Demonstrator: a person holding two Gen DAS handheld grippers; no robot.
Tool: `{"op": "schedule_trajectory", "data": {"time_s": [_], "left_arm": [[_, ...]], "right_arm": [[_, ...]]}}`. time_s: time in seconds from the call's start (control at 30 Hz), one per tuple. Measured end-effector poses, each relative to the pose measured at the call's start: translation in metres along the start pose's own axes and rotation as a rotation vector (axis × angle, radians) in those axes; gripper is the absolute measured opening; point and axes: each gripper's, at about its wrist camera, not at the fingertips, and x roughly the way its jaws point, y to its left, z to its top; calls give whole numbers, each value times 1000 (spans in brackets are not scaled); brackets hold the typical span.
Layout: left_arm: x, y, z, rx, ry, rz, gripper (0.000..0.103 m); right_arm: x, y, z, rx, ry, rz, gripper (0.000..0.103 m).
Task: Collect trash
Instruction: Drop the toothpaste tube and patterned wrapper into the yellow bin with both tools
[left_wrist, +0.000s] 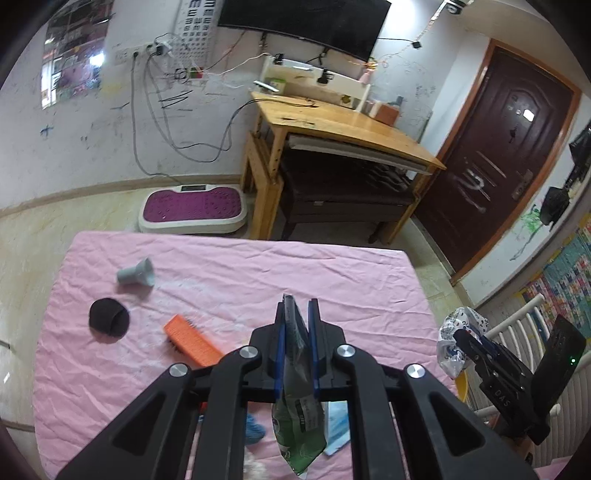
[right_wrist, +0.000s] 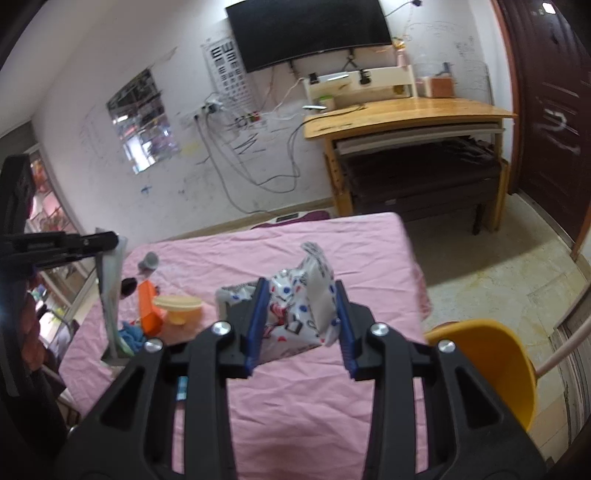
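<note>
My left gripper (left_wrist: 298, 306) is shut on a green snack wrapper (left_wrist: 297, 424), which hangs down between the blue pads above the pink-covered table (left_wrist: 258, 266). In the right wrist view that gripper (right_wrist: 109, 240) comes in from the left, and its wrapper (right_wrist: 110, 295) shows edge-on. My right gripper (right_wrist: 300, 282) is shut on a crumpled white wrapper (right_wrist: 291, 314) printed with red and blue shapes, held above the table's right part. The left wrist view shows the right gripper (left_wrist: 461, 338) and its wrapper (left_wrist: 450, 332) past the table's right edge.
On the pink cloth lie an orange brush (left_wrist: 192, 339), a black round piece (left_wrist: 109, 317), a grey funnel-shaped piece (left_wrist: 136, 275), a blue cloth (left_wrist: 255, 428) and a yellow lidded bowl (right_wrist: 179, 306). A yellow chair (right_wrist: 491, 362) stands at the right. A wooden desk (left_wrist: 351, 125) is behind.
</note>
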Motion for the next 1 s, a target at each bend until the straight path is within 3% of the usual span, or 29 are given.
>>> {"op": "schedule_trajectory", "data": {"time_s": [0.27, 0.5, 0.77, 0.97, 1.0], "left_arm": [[17, -76, 6, 119, 17, -102, 7], [60, -162, -2, 208, 71, -223, 7], [107, -244, -16, 268, 44, -350, 7], [151, -276, -41, 304, 102, -337, 7], [158, -280, -46, 308, 124, -332, 11]], "right_arm": [[-24, -60, -16, 47, -8, -139, 33], [-30, -109, -38, 71, 28, -256, 33], [-28, -165, -65, 118, 90, -299, 33], [-13, -185, -84, 133, 142, -278, 36], [-11, -188, -86, 139, 148, -274, 40]]}}
